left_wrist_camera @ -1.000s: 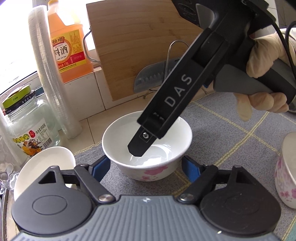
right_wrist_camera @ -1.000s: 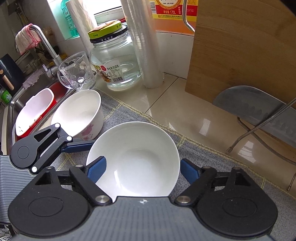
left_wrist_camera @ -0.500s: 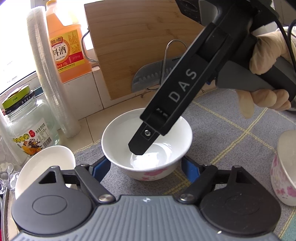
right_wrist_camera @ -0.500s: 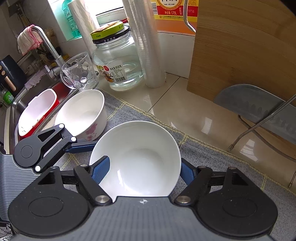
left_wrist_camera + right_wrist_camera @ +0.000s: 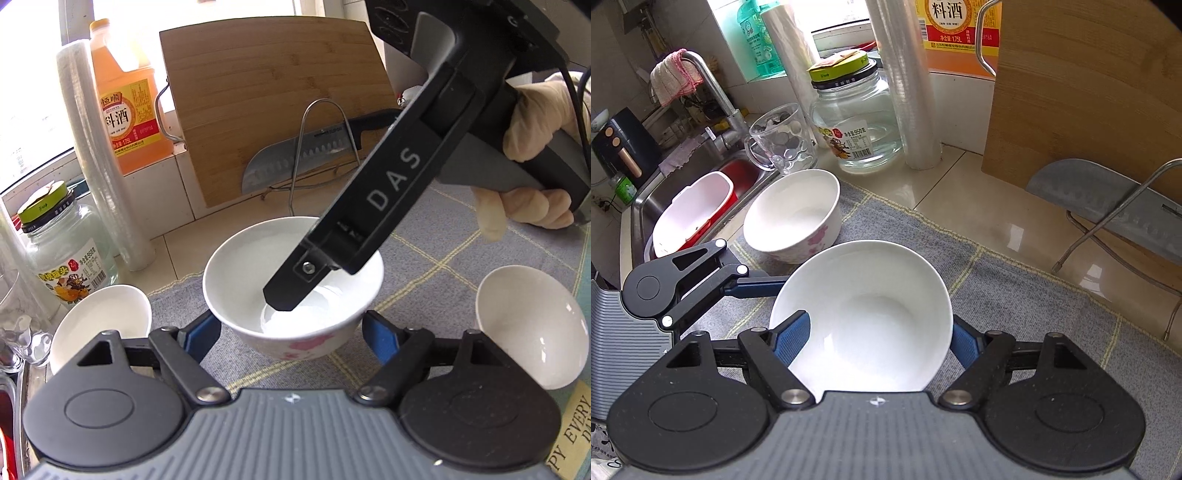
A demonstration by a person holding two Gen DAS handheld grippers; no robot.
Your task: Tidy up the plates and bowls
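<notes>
Gripping one white bowl [image 5: 864, 314] — both grippers, left [image 5: 288, 330] and right [image 5: 879, 339].

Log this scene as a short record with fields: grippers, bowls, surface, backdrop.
left gripper: pads against both sides of the flowered bowl
right gripper: one finger inside that bowl; grip unclear
other bowls: second bowl on its left, third bowl on its right in the left wrist view
surface: grey mat
backdrop: cutting board, knife, wire rack
</notes>
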